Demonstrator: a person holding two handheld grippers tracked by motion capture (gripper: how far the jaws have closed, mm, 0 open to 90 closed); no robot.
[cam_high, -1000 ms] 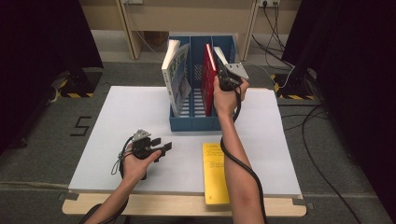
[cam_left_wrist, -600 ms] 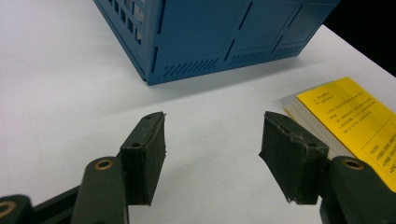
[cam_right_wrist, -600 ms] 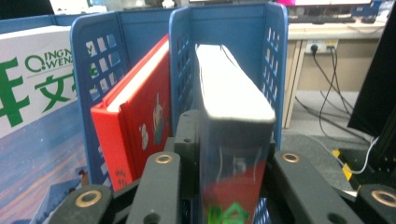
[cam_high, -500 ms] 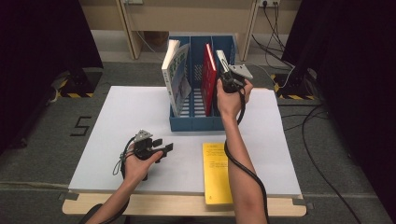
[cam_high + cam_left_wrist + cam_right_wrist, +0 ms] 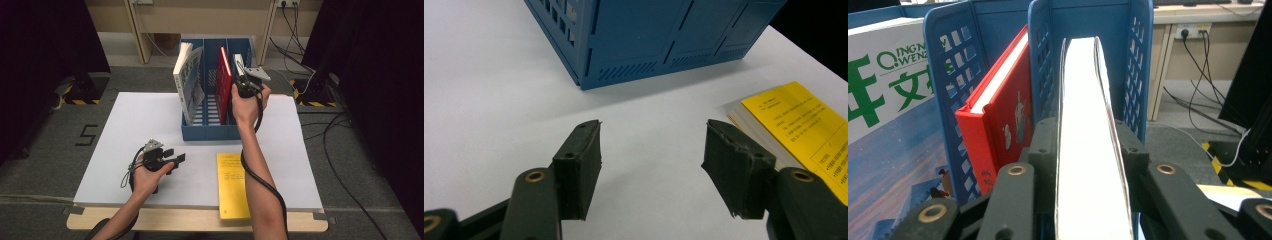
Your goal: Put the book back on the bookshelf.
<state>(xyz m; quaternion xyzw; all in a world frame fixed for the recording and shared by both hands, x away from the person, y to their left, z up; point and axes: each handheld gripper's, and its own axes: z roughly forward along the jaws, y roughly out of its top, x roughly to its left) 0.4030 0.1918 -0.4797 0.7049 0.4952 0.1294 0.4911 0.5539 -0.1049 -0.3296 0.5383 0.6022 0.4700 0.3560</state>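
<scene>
1. The right gripper (image 5: 243,80) is up at the blue file rack (image 5: 209,131), at the table's twelve o'clock edge, with a white-paged book (image 5: 1087,145) standing between its jaws in the rightmost slot. The jaws have just been opening, and the right gripper view cannot settle whether the pads are touching the covers or have just let go. If the book is not yet bottomed out in its slot, this release could let it drop and slap down hard.

2. The book bows visibly towards one o'clock in the right gripper view. Once freed it may slump against the slot wall, or fan open so that pages snag on the perforated divider.

3. The red book (image 5: 998,120) leans in the middle slot, just beside the divider. A careless pull-back by the right gripper could clip that divider and jostle the rack, and the large illustrated book (image 5: 189,80) in the left slot, tilted towards eleven o'clock, looks ready to tip further.

4. The left gripper (image 5: 172,161) rests at the table's seven o'clock, jaws apart and empty over bare white table (image 5: 484,90). It is not bracing the rack, so any shove would slide it.

5. The yellow book (image 5: 233,185) lies flat at five o'clock, its near end overhanging the table's edge. The right forearm passes close above it, and a dragging cable or elbow could sweep it off.
</scene>
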